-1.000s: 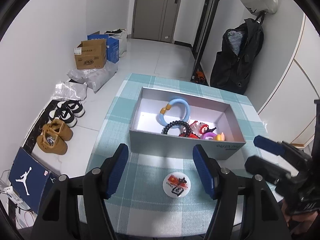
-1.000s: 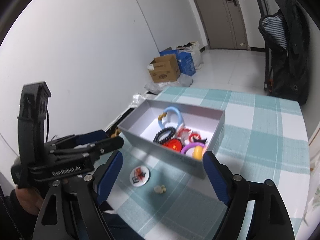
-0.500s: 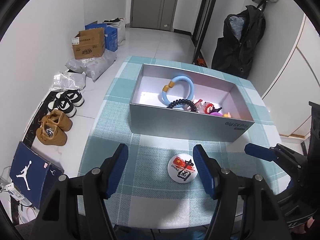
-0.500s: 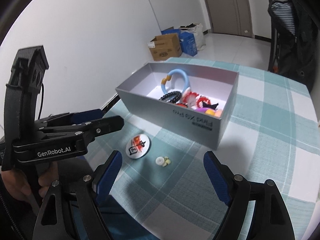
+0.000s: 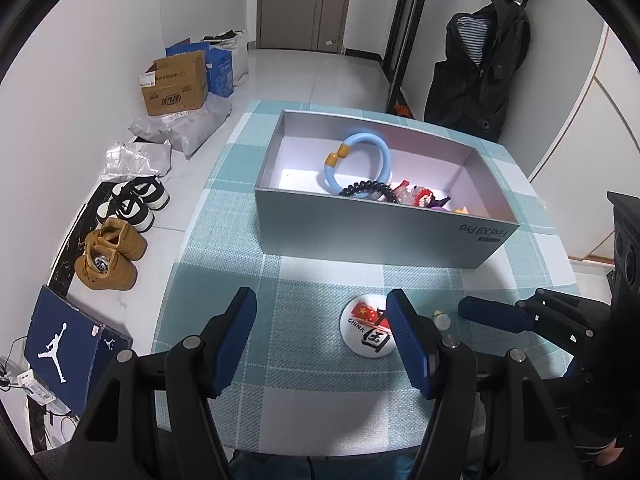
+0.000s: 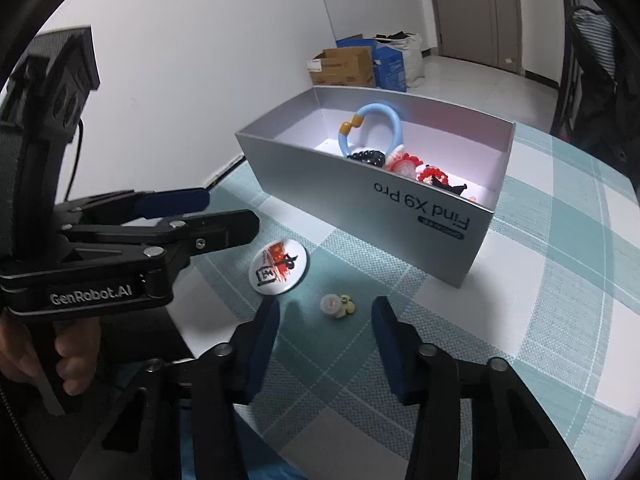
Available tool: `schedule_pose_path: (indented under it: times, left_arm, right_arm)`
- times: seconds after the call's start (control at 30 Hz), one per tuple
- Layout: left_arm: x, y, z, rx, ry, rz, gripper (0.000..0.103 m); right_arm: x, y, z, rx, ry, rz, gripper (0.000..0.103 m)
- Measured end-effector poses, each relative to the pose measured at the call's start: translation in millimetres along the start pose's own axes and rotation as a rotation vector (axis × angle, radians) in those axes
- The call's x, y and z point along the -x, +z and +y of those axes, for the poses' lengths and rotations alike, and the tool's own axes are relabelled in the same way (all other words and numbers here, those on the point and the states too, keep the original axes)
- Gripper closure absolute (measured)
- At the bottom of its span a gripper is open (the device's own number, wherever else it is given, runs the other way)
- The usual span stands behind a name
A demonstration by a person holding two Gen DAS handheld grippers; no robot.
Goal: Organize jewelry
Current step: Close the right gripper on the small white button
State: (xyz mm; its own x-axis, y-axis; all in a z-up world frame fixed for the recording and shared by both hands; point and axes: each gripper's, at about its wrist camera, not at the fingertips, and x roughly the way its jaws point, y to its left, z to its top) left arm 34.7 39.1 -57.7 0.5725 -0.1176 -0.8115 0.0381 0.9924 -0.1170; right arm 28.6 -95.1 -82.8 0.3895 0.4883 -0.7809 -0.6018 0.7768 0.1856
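Between the spread fingers of the right gripper (image 6: 324, 316), just ahead of the tips, lies a small pale earring (image 6: 337, 305) on the teal checked tablecloth (image 6: 540, 312); the jaws stand wide apart and hold nothing. Just left of that, a round white badge (image 6: 279, 266) with red print lies flat, apart from the earring. The left gripper (image 5: 320, 316) hovers with its jaws wide as well, empty, and the badge (image 5: 370, 330) sits close against the inner side of its right finger, partly hidden by it. Beyond both grippers stands an open grey box (image 5: 360, 232). Inside it a light blue bangle (image 5: 360, 160) leans toward the far wall, with a black bead bracelet (image 5: 366, 189) and a heap of red trinkets (image 6: 416, 168) nearer the front wall.
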Motion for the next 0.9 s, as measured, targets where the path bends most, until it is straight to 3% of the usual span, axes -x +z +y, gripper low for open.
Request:
schedule_pose_path:
  times: [0.33,0.5,0.53,0.9]
  left_arm:
    - [-4,1,7,0.034,-0.003,0.022,0.041]
    - [-6,0,5,0.027,0.004,0.031,0.04]
    - [-7,0,6,0.028,0.005,0.033,0.041]
    - [-10,-1,6,0.031,-0.031,0.057,0.041]
  right_arm:
    - [-4,-1,4,0.055,-0.084,0.007,0.09]
    - [-7,0,9,0.098,-0.12,0.005,0.091]
    - [-7,0,10,0.096,-0.114,0.003,0.096]
    - [9,1,-7,0.001,-0.038,-0.048,0.096]
